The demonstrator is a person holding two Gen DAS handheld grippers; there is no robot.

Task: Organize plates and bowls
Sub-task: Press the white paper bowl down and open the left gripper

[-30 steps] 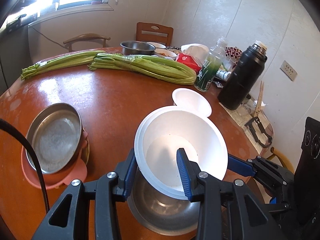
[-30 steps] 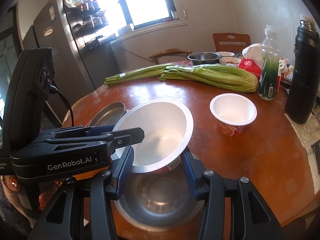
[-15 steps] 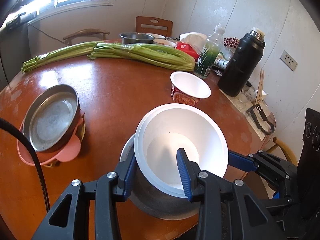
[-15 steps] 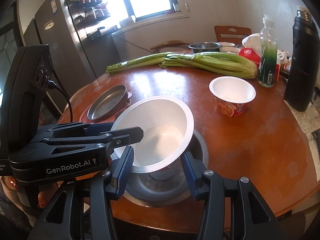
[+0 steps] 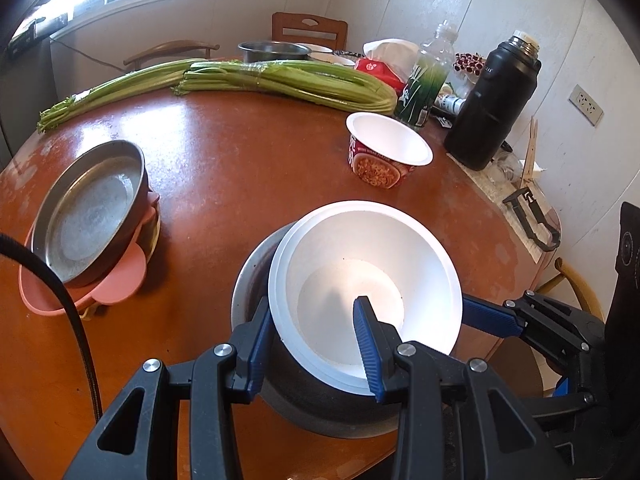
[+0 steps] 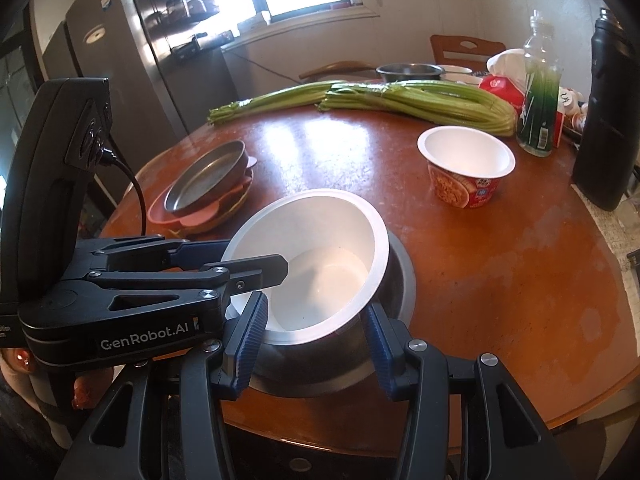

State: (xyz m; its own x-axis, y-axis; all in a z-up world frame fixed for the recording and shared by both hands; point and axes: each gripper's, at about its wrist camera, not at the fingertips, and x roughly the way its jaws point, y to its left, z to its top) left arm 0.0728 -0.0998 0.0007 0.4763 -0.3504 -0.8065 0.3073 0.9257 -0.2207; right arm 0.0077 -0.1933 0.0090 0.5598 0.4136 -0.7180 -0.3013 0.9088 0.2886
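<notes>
Two claws meet at one white bowl [image 5: 364, 292], which sits tilted inside a steel bowl [image 5: 256, 276] at the near edge of the round brown bench [image 5: 240, 168]. Our left claw [image 5: 314, 344] is clamped on the white bowl's near wall, one finger inside and one outside. Our right claw [image 6: 316, 344] straddles the steel bowl's near side with its fingers apart; we cannot tell whether they press on it or merely bracket it.

We judge the job partly done. Left of the steel bowl, a metal plate [image 5: 92, 208] already rests on a stack of pink plates [image 5: 120, 284]. The white bowl is nested but not level, so it needs settling. Beyond the steel bowl, a second noodle bowl [image 5: 386, 152] stands alone, well apart, and probably belongs on the same nest. Another steel bowl [image 5: 274, 50] sits far across the bench.

The bench top is glossy and worn, with window glare. Behind the noodle bowl lie two celery bunches [image 5: 288, 80], a green bottle [image 5: 426, 84] and a black flask [image 5: 494, 104]. White panelled walls, a window, wooden chairs and a grey fridge [image 6: 132, 40] close the room.
</notes>
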